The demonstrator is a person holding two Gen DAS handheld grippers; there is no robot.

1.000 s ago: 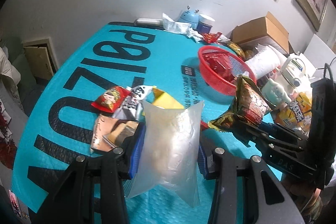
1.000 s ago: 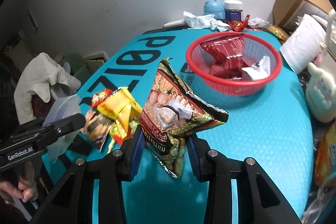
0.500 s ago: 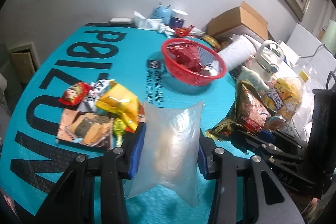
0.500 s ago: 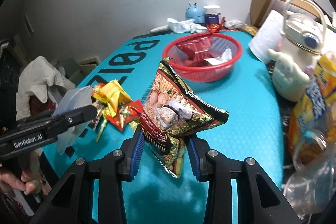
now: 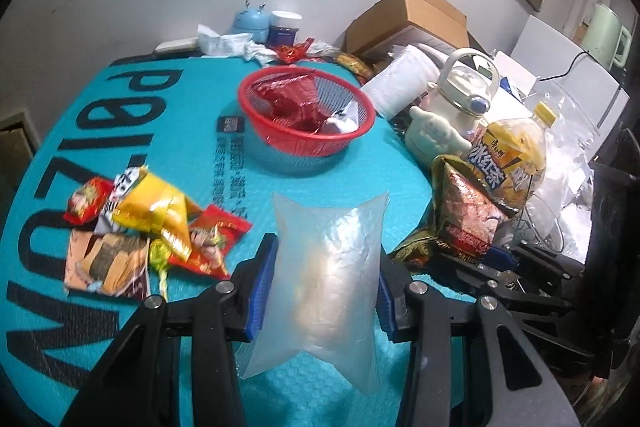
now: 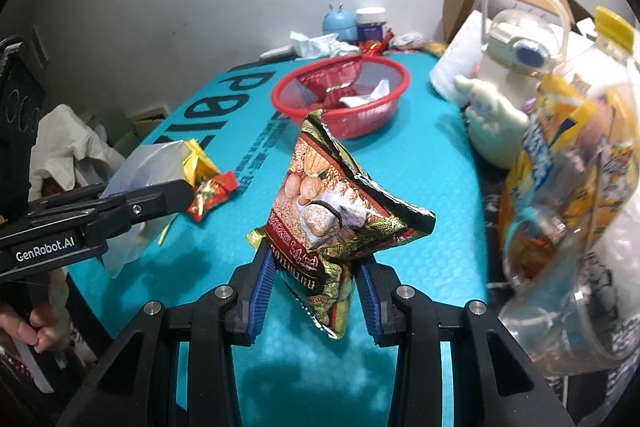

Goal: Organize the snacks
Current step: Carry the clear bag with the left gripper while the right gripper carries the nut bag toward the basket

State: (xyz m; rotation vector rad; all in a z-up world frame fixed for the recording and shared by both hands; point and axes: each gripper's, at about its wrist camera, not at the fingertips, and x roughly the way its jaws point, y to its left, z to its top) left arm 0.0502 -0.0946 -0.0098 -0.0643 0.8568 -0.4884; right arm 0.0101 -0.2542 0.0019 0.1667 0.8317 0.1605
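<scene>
A teal mat (image 5: 180, 115) printed with bold black lettering is carrying a red mesh basket (image 5: 306, 143) that is holding shiny red wrappers. A cloudy, translucent white bag (image 5: 324, 267) is showing between blue pads (image 5: 262, 287), while a dark red, gold and black snack packet (image 6: 324, 211) is displaying pictured grains. Yellow, red and orange packets (image 5: 152, 227) are lying mixed beside a yellow-capped bottle (image 5: 516, 155) with an orange label.
</scene>
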